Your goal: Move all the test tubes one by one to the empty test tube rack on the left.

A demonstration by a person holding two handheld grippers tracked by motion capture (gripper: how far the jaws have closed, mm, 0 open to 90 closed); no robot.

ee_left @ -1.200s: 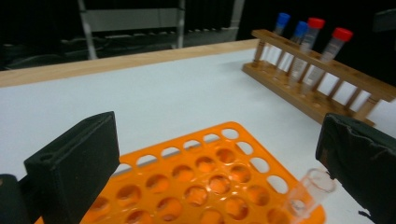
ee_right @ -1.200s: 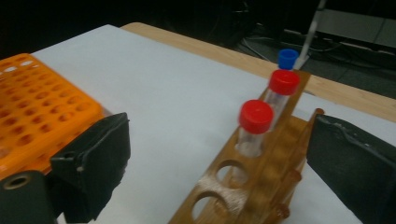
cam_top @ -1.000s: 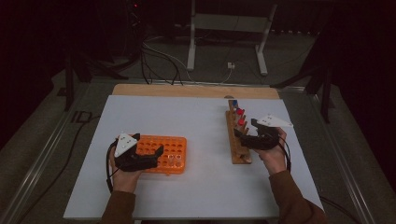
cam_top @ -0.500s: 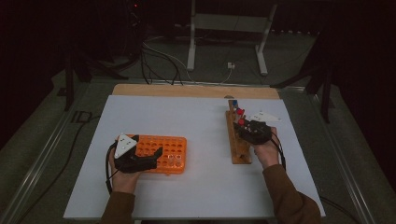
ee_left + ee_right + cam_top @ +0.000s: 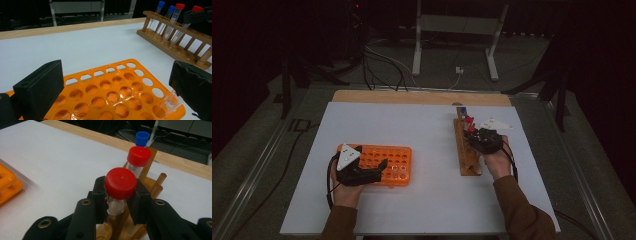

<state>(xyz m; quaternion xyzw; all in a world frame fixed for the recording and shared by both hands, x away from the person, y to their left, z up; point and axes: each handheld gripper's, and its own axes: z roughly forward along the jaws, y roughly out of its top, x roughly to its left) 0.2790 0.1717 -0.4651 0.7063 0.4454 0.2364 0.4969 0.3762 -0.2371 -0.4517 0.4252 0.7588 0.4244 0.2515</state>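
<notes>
on the right side of the white desk (image 5: 427, 150), the right tongs (image 5: 120, 200) have just been closing and now clamp the clear body of a red-capped tube (image 5: 120, 183) just under its cap, one pad on each side. that tube stands in the wooden rack (image 5: 466, 152), in the slot nearest the person among the filled ones, and it leans slightly. behind it in the right gripper view stands a second red-capped tube (image 5: 139, 156), and behind that one a blue-capped tube (image 5: 142, 138), all in the same row of the rack. in the left gripper view a fourth tube, a farther blue-capped tube (image 5: 160, 5), shows at the rack's far end. in the high view the right hand (image 5: 495, 162) comes in from below and holds its tongs over the middle of the rack, which lies lengthwise away from the person, near the desk's right edge.

on the left side, the left tongs (image 5: 120, 87) stand wide, their pads apart over the near part of the orange rack (image 5: 384, 165). one pad is at the rack's left end, the other near its right end, and whether either touches the plastic i cannot tell. a clear uncapped tube (image 5: 171, 102) sits tilted in a hole at the orange rack's right corner, just beside the right-hand pad. the other holes that show are unfilled. the left hand (image 5: 346, 187) rests at the near edge of the orange rack, well apart from the wooden one.
</notes>
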